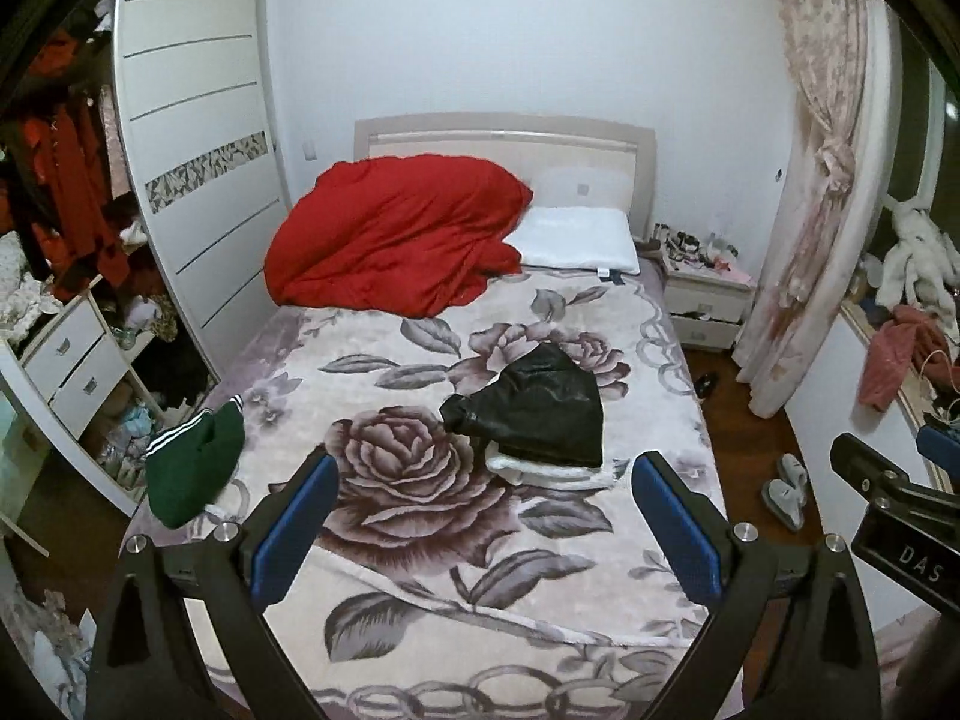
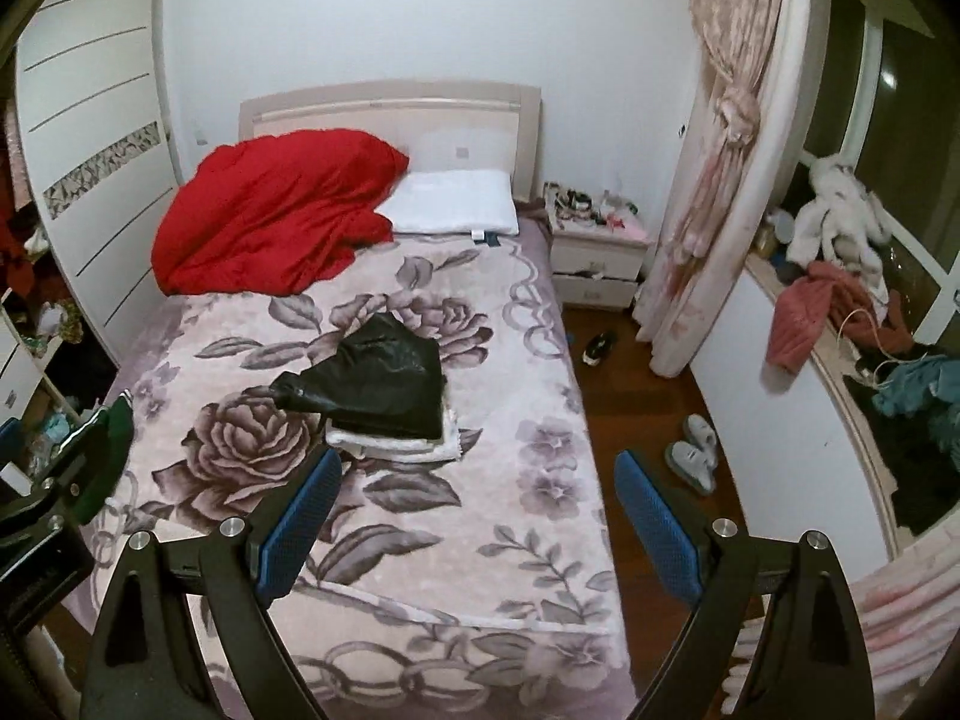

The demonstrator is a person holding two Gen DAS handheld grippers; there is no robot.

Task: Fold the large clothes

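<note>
A black folded garment (image 1: 540, 414) (image 2: 384, 384) lies on a folded white one (image 1: 552, 471) (image 2: 396, 447) in the middle of the bed (image 1: 420, 570) (image 2: 456, 540). A green garment with white stripes (image 1: 192, 468) (image 2: 114, 456) lies crumpled at the bed's left edge. My left gripper (image 1: 486, 516) hovers open above the foot of the bed, nothing between its blue pads. My right gripper (image 2: 477, 513) is also open and empty, held over the bed's right edge. The other gripper's body shows at each view's side.
A red duvet (image 1: 396, 240) and white pillow (image 1: 576, 243) lie at the headboard. An open wardrobe (image 1: 198, 138) stands left, a nightstand (image 2: 600, 264) and curtain (image 2: 714, 150) right. Slippers (image 2: 696, 456) sit on the wooden floor; clothes pile on the window ledge (image 2: 840, 324).
</note>
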